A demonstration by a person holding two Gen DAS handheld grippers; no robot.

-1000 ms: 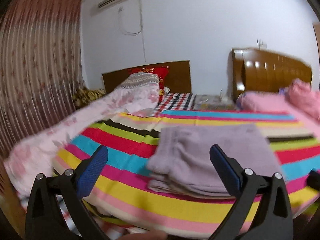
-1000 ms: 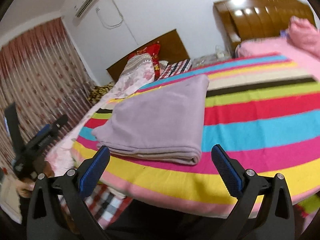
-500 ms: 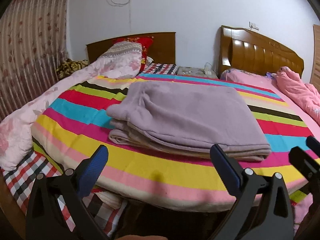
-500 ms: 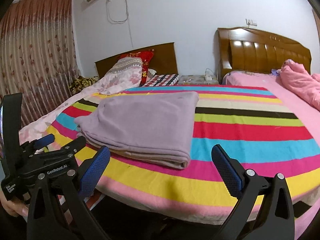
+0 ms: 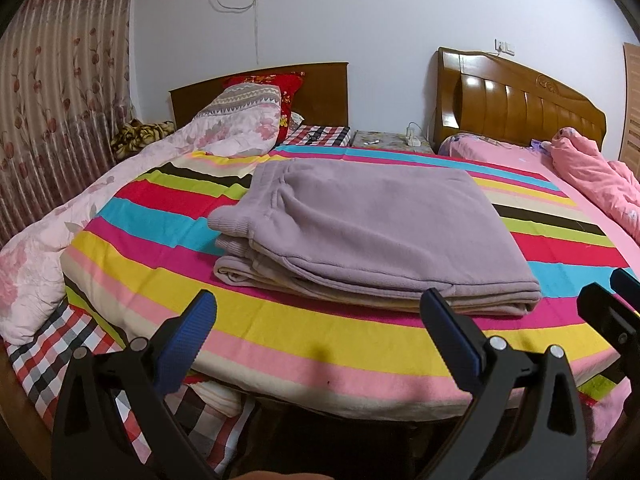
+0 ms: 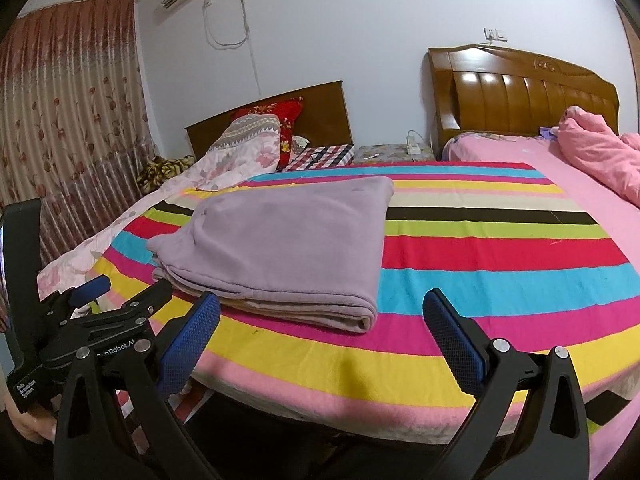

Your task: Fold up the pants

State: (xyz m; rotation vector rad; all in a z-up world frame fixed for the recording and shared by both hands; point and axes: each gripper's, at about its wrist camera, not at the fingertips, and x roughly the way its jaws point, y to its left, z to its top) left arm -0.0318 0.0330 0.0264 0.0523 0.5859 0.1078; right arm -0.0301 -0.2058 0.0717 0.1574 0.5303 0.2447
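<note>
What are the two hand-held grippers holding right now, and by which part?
Nothing. The left hand-held gripper and the right hand-held gripper are both open and empty, short of the folded purple pants lying on the striped blanket.

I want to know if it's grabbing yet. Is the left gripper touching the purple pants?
Apart. In the left wrist view the left gripper hangs open, with striped blanket showing between its fingertips and the purple pants.

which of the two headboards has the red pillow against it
The darker, plain flat headboard on the left, with the red pillow leaning on it; the glossy panelled headboard on the right has none.
</note>
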